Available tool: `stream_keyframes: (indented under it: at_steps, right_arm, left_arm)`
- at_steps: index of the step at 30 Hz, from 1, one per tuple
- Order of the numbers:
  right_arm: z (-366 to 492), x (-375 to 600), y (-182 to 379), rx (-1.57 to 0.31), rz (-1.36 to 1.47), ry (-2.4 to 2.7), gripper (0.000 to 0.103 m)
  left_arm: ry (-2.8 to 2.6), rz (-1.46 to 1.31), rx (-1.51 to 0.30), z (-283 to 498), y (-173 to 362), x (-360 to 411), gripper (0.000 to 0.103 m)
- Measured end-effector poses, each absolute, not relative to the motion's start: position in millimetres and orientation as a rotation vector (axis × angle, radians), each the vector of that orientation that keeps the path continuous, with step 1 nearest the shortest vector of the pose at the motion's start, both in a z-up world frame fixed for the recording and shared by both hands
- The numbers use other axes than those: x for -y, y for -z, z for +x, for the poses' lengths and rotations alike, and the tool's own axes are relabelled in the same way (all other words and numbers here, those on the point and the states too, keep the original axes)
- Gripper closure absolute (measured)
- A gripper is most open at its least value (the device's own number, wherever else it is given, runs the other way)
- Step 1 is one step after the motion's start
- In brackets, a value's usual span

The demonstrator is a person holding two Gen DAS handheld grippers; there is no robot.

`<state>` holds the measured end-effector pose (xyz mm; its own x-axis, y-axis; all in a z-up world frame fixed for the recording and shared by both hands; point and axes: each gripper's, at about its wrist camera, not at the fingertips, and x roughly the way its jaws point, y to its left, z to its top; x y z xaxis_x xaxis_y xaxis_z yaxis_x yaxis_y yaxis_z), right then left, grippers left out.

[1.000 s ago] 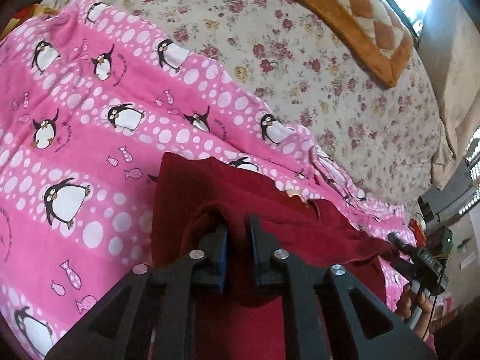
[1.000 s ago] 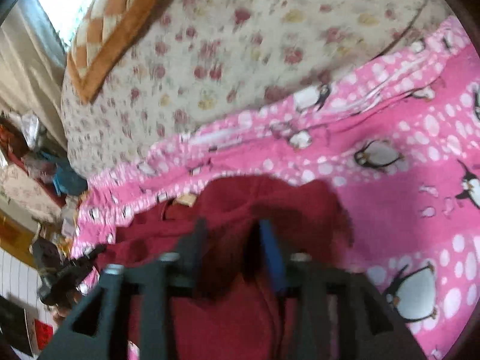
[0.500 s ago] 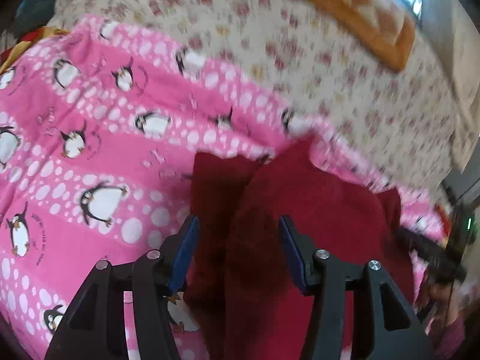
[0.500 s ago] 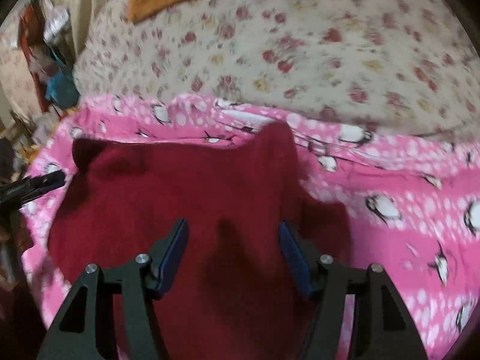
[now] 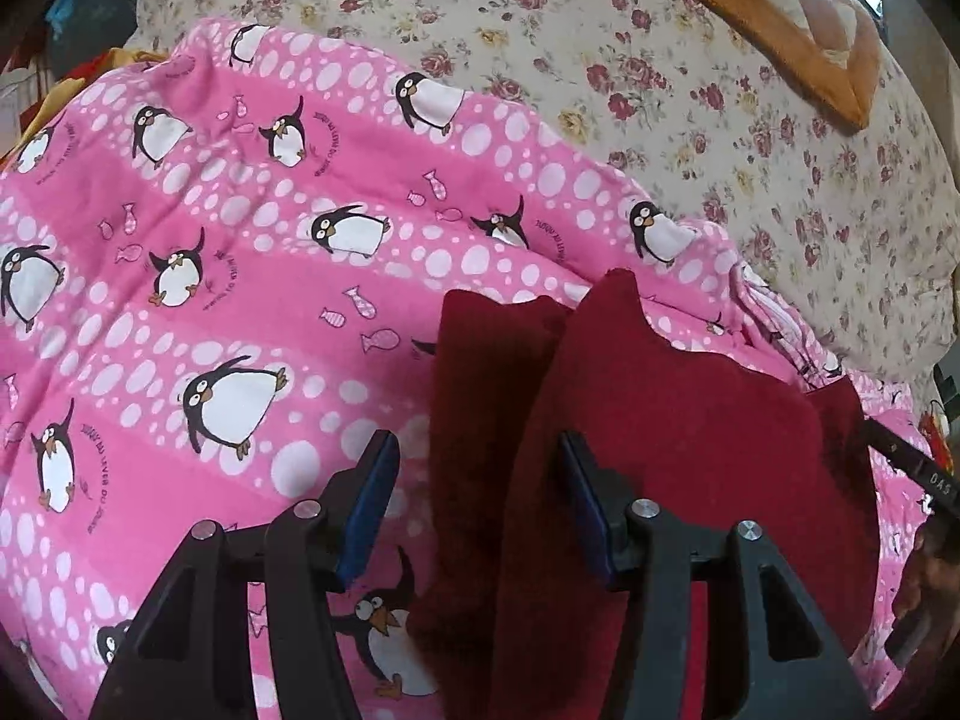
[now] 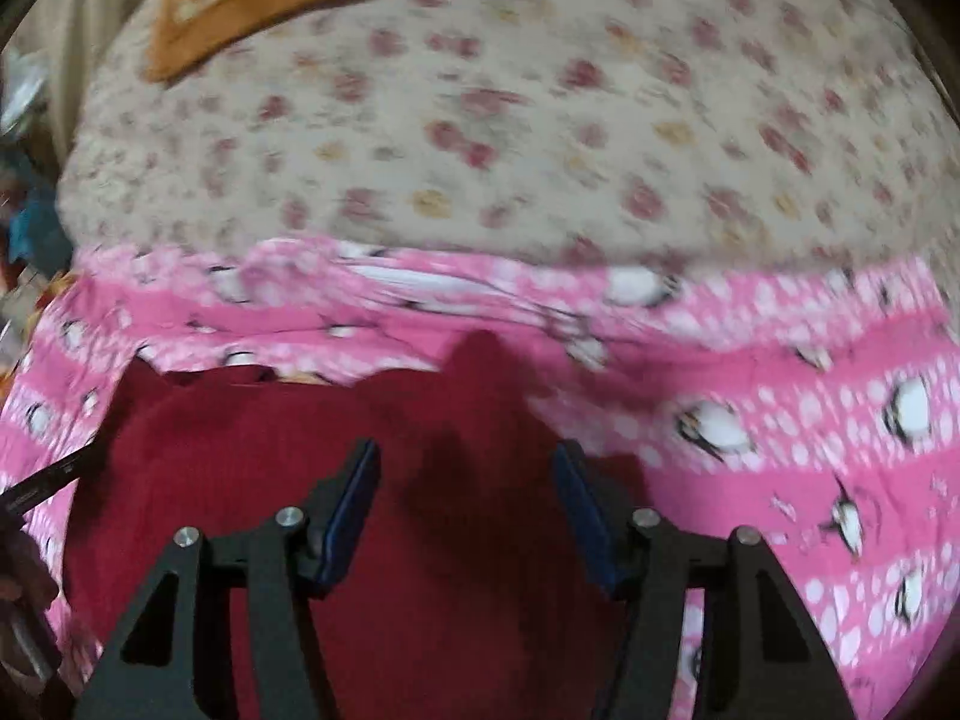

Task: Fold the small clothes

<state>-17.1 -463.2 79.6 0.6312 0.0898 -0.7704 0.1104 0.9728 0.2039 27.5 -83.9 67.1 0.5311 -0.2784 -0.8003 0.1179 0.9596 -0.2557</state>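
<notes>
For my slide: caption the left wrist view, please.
Open left hand-held gripper above a dark red garment on a pink penguin-print blanket.

Bed [image 5: 750, 138], covered in a cream floral sheet, is filling the upper part of both views. An orange checked blanket [image 5: 798, 30] is lying at its top edge. A pink penguin-print blanket [image 5: 210, 276] is lying across the lower left, carrying a dark red garment [image 5: 660, 438].

Left gripper [image 5: 477, 501] open, jaws just parted, over dark red garment [image 5: 660, 450] on pink penguin blanket [image 5: 240, 252].
</notes>
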Motion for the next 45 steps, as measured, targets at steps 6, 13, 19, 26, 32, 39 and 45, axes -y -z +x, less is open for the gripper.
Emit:
stream_keyframes:
  at_steps: [6,13,19,26,32,39,45]
  right_arm:
    - [21.8,470.4,-41.5,-0.965,0.235,0.127,0.045]
    - [20.0,495.2,-29.0,-0.973,0.369,0.19,0.044]
    - [2.9,438.8,-73.7,-0.927,0.339,-0.014,0.044]
    - [37.3,316.5,-78.3,-0.961,0.371,-0.342,0.044]
    - [75.6,230.0,-68.8,-1.031,0.309,-0.416,0.032]
    - [102.0,207.8,-46.5,-1.065,0.262,-0.382,0.097]
    - [107.0,195.0,-24.4,-1.068,0.247,-0.381,0.094]
  left_arm:
    - [0.222,-0.118,-0.977,30.2,-64.7,90.8,0.07]
    - [0.215,-0.081,-0.97,28.3,-64.8,94.1,0.07]
    - [0.214,-0.087,-0.97,20.4,-70.0,87.2,0.07]
    - [0.248,-0.091,-0.998,1.5,-71.5,73.5,0.07]
    - [0.274,-0.088,-1.007,-3.8,-69.5,70.0,0.07]
    - [0.283,-0.102,-1.012,-2.6,-71.0,67.4,0.07]
    - [0.268,-0.092,-1.014,1.5,-68.9,71.3,0.07]
